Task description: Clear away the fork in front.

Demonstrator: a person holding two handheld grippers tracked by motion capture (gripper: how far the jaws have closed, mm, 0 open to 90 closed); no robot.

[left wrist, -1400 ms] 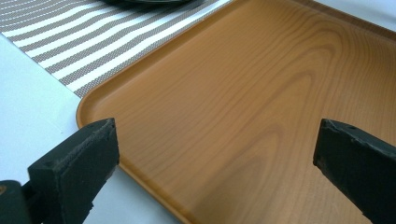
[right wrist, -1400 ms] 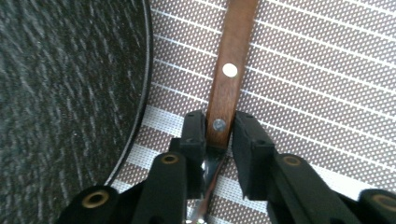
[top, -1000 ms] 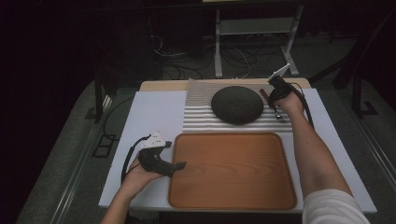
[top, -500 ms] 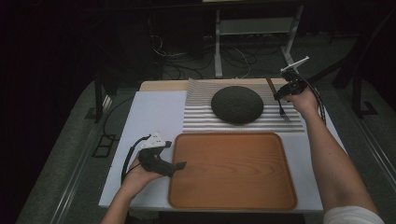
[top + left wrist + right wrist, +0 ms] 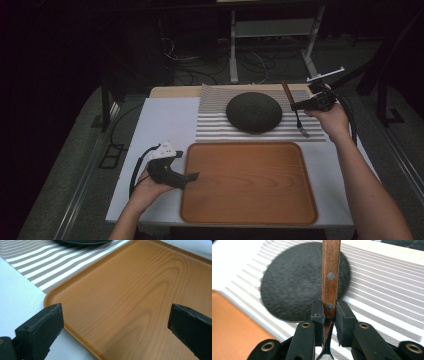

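A wooden-handled fork (image 5: 330, 277) was clamped in the right claw (image 5: 329, 312) above the dark plate (image 5: 253, 111); the left claw (image 5: 115, 322) (jaws wide) was held over the tray (image 5: 130, 297).

The tray (image 5: 140, 297) looks like smooth wood with a clear grain and a soft sheen. The striped mat (image 5: 387, 285) is finely woven. The round plate (image 5: 294, 282) is dark, matt and speckled. The fork (image 5: 330, 272) has a riveted wooden handle and shiny metal neck.
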